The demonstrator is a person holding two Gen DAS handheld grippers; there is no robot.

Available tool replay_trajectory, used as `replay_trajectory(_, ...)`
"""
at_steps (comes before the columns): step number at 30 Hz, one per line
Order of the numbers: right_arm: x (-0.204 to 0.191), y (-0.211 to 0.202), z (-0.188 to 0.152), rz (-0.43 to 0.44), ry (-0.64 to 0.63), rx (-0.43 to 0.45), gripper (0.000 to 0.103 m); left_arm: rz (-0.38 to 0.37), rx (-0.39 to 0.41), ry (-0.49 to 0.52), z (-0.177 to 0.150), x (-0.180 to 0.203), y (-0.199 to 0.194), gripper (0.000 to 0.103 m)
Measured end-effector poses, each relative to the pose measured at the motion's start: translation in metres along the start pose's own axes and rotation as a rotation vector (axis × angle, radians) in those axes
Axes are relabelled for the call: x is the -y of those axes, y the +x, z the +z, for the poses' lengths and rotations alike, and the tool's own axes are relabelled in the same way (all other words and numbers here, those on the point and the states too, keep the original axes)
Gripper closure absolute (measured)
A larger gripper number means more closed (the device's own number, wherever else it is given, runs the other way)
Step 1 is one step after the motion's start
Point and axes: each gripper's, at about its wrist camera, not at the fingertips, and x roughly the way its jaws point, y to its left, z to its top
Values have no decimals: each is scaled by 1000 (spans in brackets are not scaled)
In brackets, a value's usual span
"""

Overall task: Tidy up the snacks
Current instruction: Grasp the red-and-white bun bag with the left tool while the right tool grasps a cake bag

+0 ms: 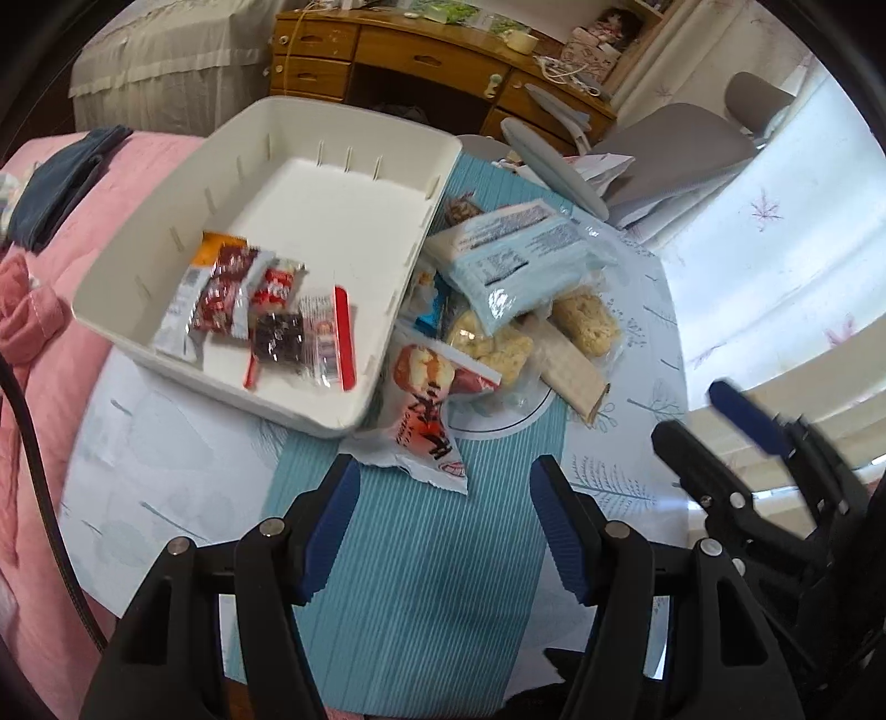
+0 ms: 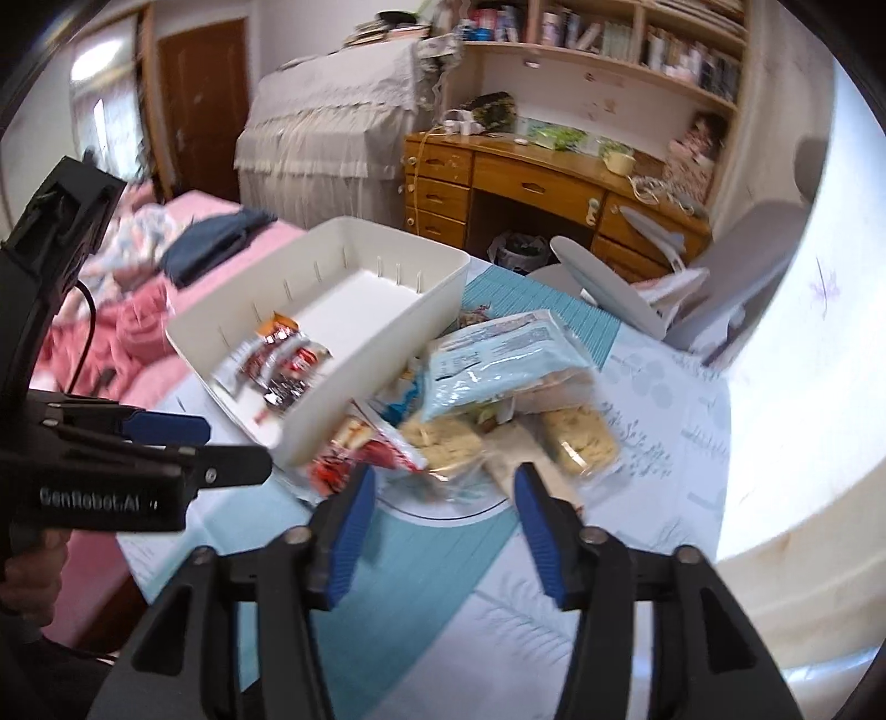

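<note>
A heap of crinkly snack packets (image 1: 515,310) lies on the counter (image 1: 183,487), spilling against the right wall of a rectangular white plastic bin (image 1: 343,183) that holds several small glossy wrapped snacks (image 1: 260,315). The left gripper (image 1: 443,526) hangs above a ribbed teal mat (image 1: 421,598), jaws parted and empty. The right gripper (image 2: 443,526) is likewise parted, empty, above the heap's near edge.

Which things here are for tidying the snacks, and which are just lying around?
For the job:
- white box, a few snacks already inside
- snack pile beside it
- red and white packet nearest the left gripper
- right gripper

Just lying about:
- wooden desk
- grey chair
- pink blanket
- bookshelf
</note>
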Motion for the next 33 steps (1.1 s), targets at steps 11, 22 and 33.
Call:
replay_trajectory(11,4,54,-13,16,-277,31,36,35,61,-137,-13,-8,49,40)
replay_trajectory(22,-5,133,-34,-11,-494,-48,31,94,38,-232,-6,-19,92,40)
replay_trajectory(33,-13,160,-43,-52,-546,-9,31,107,-9,-244,1,-24,119,40)
